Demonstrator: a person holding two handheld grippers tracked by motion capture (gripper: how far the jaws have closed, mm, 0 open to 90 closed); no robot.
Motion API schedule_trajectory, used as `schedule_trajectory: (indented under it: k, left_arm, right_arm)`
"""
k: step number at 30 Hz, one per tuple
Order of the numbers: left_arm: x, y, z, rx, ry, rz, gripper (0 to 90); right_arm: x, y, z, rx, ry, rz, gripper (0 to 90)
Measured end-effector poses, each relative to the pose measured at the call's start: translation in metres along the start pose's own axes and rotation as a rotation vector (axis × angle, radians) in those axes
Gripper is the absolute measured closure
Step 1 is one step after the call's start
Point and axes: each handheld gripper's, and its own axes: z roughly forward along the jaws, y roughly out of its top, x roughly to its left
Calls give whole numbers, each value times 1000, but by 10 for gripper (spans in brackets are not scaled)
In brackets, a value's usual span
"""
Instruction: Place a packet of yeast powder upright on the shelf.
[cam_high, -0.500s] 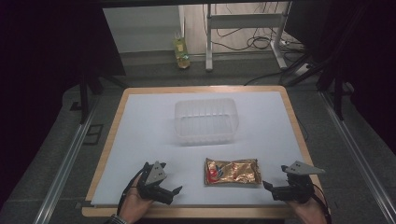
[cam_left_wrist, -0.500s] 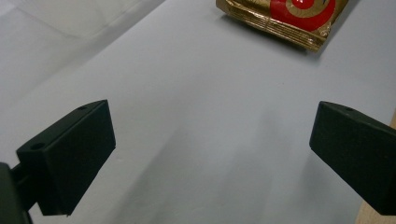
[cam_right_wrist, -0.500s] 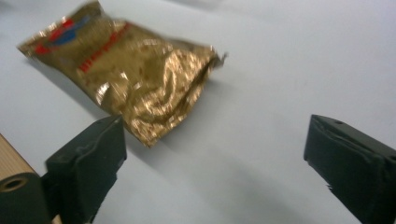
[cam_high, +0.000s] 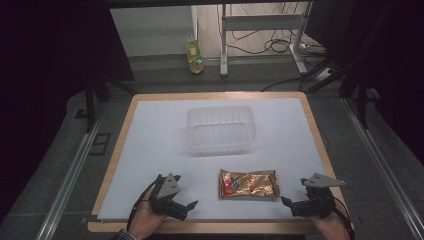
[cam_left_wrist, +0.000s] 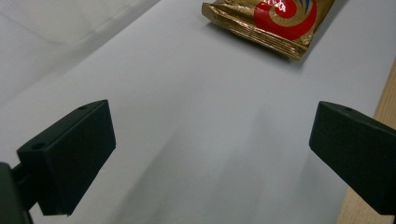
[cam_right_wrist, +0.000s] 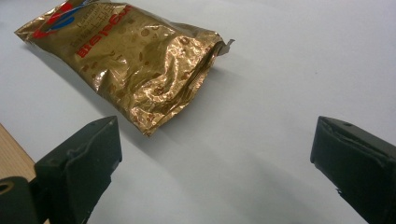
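A gold foil snack packet (cam_high: 248, 183) with a red swirl lies flat on the white sheet near the table's front edge. Its red end (cam_left_wrist: 275, 21) shows at the top of the left gripper view, its crinkled gold end (cam_right_wrist: 135, 56) at the upper left of the right gripper view. My left gripper (cam_high: 186, 206) rests low at the packet's left, jaws wide apart and empty (cam_left_wrist: 210, 154). My right gripper (cam_high: 289, 204) sits at the packet's right, also open with nothing between the jaws (cam_right_wrist: 215, 163). Both point inward toward the packet without touching it.
A clear plastic tub (cam_high: 220, 129) stands on the sheet behind the packet, in the table's middle. The wooden table edge (cam_high: 200, 227) runs just in front of both hands. A yellow-green bottle (cam_high: 194, 56) stands on the floor beyond the table.
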Motion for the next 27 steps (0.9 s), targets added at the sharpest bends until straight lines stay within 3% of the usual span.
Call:
schedule_trajectory:
  k: [13, 18, 27]
  left_arm:
    - [0, 5, -2, 1, -11, -35, 25]
    - [0, 7, -1, -1, -17, -33, 56]
    - [-4, 13, 5, -30, -24, 6, 101]
  right_arm:
    - [0, -1, 2, 17, -9, -4, 20]
    - [-1, -1, 1, 14, -8, 0, 20]
    - [-1, -1, 2, 19, -13, 8, 20]
